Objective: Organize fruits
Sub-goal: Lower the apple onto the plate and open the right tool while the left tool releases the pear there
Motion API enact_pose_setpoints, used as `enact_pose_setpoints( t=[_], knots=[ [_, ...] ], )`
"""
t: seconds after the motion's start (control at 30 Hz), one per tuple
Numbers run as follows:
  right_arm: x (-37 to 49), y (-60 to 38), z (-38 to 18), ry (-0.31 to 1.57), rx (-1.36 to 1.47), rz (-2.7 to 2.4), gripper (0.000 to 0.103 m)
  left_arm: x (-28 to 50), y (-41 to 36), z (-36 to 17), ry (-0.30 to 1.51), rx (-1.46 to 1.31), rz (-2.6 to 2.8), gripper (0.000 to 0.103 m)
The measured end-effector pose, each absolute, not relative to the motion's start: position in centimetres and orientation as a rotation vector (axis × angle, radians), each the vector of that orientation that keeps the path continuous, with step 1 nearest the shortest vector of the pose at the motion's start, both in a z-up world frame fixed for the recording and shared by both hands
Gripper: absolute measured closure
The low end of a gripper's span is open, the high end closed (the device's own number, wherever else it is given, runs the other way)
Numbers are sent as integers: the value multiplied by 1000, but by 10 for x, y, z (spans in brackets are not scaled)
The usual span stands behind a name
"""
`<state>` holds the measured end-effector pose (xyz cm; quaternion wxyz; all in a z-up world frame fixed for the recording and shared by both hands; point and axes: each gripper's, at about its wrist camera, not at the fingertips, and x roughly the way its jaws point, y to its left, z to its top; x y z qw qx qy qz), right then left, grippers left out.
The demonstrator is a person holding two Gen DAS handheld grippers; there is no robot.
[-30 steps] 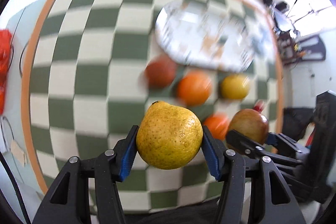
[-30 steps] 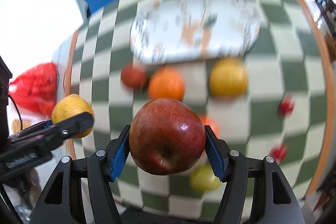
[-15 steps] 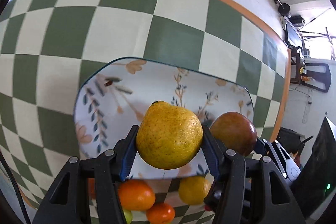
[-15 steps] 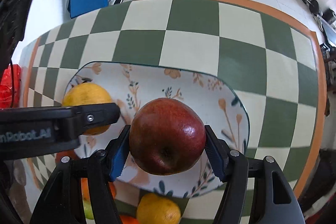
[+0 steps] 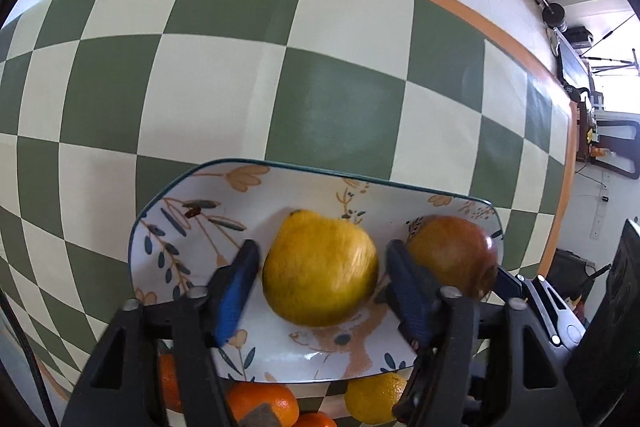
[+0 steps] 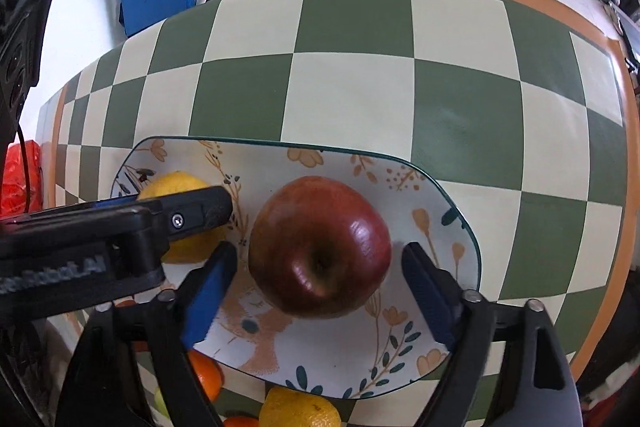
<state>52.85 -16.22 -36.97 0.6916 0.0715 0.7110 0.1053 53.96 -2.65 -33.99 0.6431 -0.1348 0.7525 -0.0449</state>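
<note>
Left wrist view, nearest first: several oranges [image 5: 260, 407] and a lemon [image 5: 372, 403] lie on the checkered table [image 5: 224, 99] just short of the plate [image 5: 192, 227], not yet sorted. Beyond them, the left gripper [image 5: 320, 279] stands spread, with gaps on both sides of the yellow pear [image 5: 320, 271] resting on the plate. Right wrist view shows the right gripper [image 6: 316, 267] likewise parted around the red apple [image 6: 320, 255] sitting beside it. Two fruits look delivered; by my judgement most remain.

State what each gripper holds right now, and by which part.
Nothing. Both sets of fingers stand open; the yellow pear and red apple sit released on the plate.
</note>
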Motion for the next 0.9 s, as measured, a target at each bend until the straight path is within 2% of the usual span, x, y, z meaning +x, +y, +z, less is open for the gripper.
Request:
enact_pose_setpoints(
  t=[0.03,0.07,0.17,0.33,0.67,0.9],
  knots=[
    [528,-164,-368,1588,168,233,15,541,-26,-337,1705,-304,-101,18],
    [526,-168,-366,1586,171,228,15,541,-25,-335,1699,-299,-98,17],
    [518,-178,-356,1570,177,199,11,540,-23,-331,1691,-273,-84,17],
    [495,-186,-330,1537,196,135,11,527,-21,-312,1625,-185,-47,17],
    [438,-179,-287,1473,173,48,11,464,-5,-255,1438,12,33,17],
    [414,-167,-253,1397,126,36,11,419,0,-220,1366,22,21,17]
  ],
)
